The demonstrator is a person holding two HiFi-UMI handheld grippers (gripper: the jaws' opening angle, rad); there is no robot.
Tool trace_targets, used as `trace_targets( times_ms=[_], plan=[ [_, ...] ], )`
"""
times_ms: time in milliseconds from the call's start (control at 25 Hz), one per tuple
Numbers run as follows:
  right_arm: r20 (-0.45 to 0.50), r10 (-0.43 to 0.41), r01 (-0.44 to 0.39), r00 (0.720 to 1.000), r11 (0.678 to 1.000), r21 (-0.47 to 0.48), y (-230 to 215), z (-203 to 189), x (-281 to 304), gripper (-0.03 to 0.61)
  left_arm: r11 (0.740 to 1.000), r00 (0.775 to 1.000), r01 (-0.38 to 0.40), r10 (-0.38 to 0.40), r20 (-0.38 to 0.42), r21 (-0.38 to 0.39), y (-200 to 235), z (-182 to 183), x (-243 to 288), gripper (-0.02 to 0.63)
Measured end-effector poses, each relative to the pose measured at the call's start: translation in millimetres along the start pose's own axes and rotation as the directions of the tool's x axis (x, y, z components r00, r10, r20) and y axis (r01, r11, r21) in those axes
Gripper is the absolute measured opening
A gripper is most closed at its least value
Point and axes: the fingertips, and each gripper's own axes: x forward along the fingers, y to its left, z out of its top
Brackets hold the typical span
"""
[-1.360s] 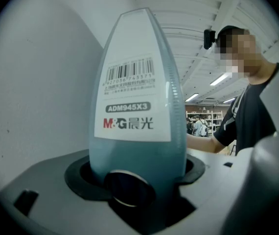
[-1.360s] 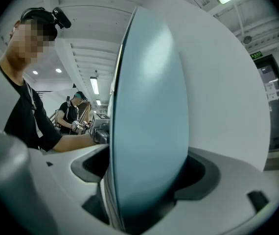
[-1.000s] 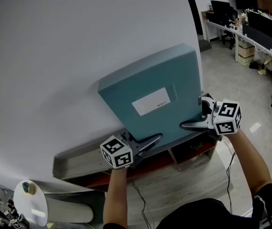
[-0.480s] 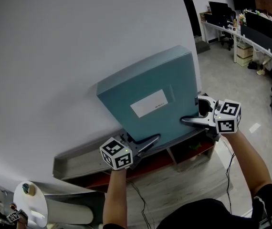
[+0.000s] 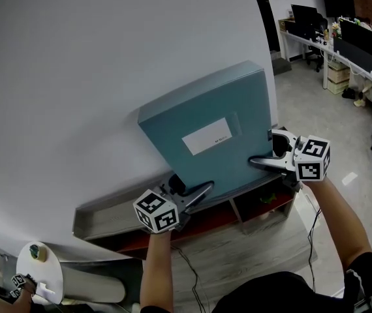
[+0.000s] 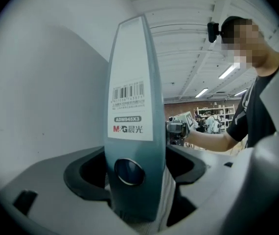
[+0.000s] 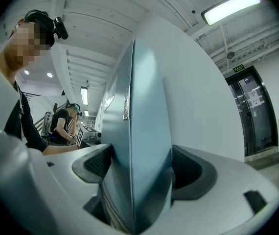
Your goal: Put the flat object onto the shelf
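Teal flat plastic box file [image 5: 212, 132] held tilted between two pairs of jaws.
The left gripper [image 5: 191, 191] has its jaws clenched on the file's labelled spine edge. The right gripper [image 5: 262, 147] grasps the opposite edge, its jaws having just closed a little onto it. Beyond the jaws the file's back faces the plain white wall [image 5: 108, 57], and the low grey shelf [image 5: 101, 217] lies just below both grippers.

Bright, even light falls from long white ceiling strip lamps [image 7: 232, 8]; both gripper views curve strongly, darkening to black corners.
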Motion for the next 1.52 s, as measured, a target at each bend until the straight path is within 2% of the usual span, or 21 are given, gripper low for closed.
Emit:
trace_targets(
  times_ms=[200,360,520,640,920,1040,1280,1520],
  plan=[
    [-0.003,-0.004,0.004,1.000,1.000,-0.010,-1.2,-0.4,-0.8,0.382,0.997,0.996,-0.080,0.080,0.031,-0.004,7.8,3.2,-20.7,0.339],
    [0.002,-0.003,0.003,1.000,1.000,-0.006,-2.8,-1.7,-2.3,0.378,0.993,0.989,-0.108,0.112,0.093,-0.042,5.9,8.3,-31.4,0.338],
    [0.001,-0.008,0.008,1.000,1.000,0.000,-3.5,-2.7,-1.9,0.377,0.989,0.980,-0.144,0.149,0.130,-0.042,5.0,10.6,-36.2,0.335],
    [-0.001,-0.026,0.026,1.000,1.000,-0.001,-4.0,-2.4,-2.4,0.377,0.984,0.976,-0.177,0.180,0.122,-0.034,5.8,10.0,-29.9,0.302],
    [-0.058,-0.140,0.136,0.988,0.989,-0.060,-2.5,0.2,-11.7,0.374,0.975,0.970,-0.210,0.217,0.108,-0.075,6.8,7.7,-26.0,0.298],
    [-0.053,-0.184,0.182,0.981,0.983,-0.033,1.0,3.4,-17.2,0.339,0.973,0.971,-0.207,0.217,0.099,-0.101,6.3,8.1,-24.9,0.298],
    [-0.087,-0.262,0.260,0.961,0.965,-0.032,7.3,4.6,-20.8,0.328,0.969,0.970,-0.212,0.224,0.096,-0.126,6.3,8.5,-25.8,0.296],
    [-0.102,-0.290,0.290,0.952,0.957,-0.012,10.5,7.3,-25.9,0.326,0.964,0.967,-0.223,0.237,0.091,-0.142,6.6,9.2,-25.0,0.295]
  ],
)
